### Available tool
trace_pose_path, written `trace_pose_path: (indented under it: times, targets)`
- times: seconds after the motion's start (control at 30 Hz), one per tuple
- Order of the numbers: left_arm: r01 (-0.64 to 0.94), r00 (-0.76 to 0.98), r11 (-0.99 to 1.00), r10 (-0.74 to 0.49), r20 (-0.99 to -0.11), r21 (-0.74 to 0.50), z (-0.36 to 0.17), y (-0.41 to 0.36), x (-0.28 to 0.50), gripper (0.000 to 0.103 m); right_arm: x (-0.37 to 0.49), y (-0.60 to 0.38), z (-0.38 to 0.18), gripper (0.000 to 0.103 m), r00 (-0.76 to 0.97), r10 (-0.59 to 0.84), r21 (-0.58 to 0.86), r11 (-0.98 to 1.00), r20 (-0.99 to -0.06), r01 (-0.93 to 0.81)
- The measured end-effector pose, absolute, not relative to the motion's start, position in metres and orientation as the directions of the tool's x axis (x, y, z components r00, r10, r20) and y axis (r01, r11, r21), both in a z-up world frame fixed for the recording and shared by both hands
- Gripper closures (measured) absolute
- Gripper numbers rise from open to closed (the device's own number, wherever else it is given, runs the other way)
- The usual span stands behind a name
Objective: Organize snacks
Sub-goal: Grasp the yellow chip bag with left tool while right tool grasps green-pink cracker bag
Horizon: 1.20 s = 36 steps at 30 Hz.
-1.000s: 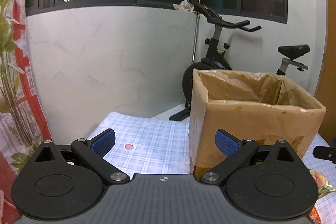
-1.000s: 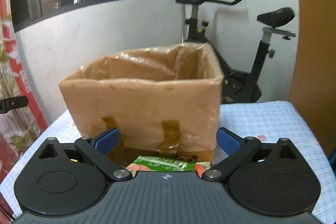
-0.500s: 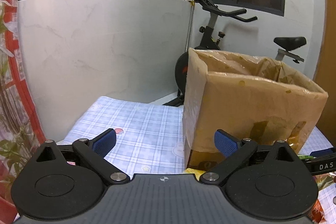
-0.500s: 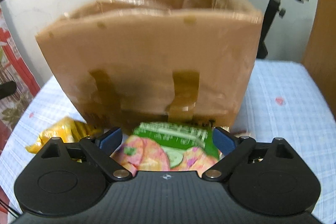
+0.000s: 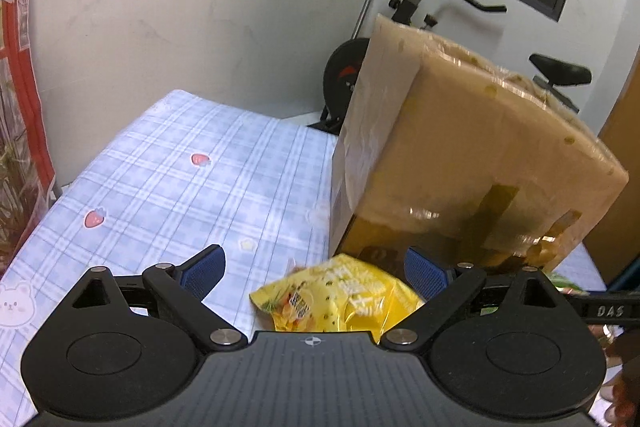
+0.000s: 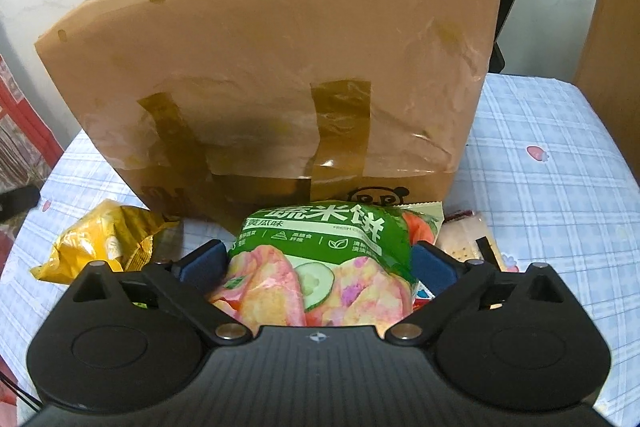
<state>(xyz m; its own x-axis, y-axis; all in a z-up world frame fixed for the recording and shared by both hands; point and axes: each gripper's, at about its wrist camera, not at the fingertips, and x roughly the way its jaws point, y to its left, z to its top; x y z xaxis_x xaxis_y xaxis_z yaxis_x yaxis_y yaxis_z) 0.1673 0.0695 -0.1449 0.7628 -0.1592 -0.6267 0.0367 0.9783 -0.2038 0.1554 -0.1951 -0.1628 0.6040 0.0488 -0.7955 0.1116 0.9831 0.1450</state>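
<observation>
- Now that both claws have dipped toward the surface (image 5: 168, 163), snacks fill their views; the box (image 6: 280, 67) stands mid-surface.
- Left claw (image 5: 316, 271), open, frames the yellow bag (image 5: 340, 303) at the box's near corner.
- Right claw (image 6: 318, 261), jaws just reopened, brackets the green rice-cracker bag (image 6: 320, 259) without pinching it; pickups look imminent.

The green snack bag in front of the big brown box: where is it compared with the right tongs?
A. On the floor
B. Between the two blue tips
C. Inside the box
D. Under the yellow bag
B. The green snack bag lies on the table in front of the box, between the blue tips of the open right tongs.
</observation>
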Motion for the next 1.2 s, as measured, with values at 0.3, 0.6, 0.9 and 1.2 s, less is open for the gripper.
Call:
trace_pose_path:
  times: [0.3,0.6,0.9,1.2]
  targets:
    - [0.025,0.735,0.976,-0.163,-0.658,-0.215,-0.162,0.058,0.162,0.005,0.144,-0.202,-0.167,0.010,0.643,0.108,0.217,0.972,-0.758,0.092]
    - [0.017,0.737,0.982,-0.138,-0.662,-0.186,-0.165,0.057,0.164,0.005,0.135,-0.200,-0.169,0.013,0.683,0.107,0.205,0.977,-0.723,0.064]
    - [0.036,0.737,0.990,-0.119,-0.665,-0.137,-0.168,0.037,0.181,0.005,0.133,-0.201,-0.171,0.013,0.695,0.113,0.211,0.976,-0.710,0.057]
    - [0.012,0.643,0.990,-0.115,-0.757,-0.141,-0.186,0.024,0.206,0.004,0.133,-0.202,-0.172,0.013,0.699,0.119,0.223,0.973,-0.706,0.060]
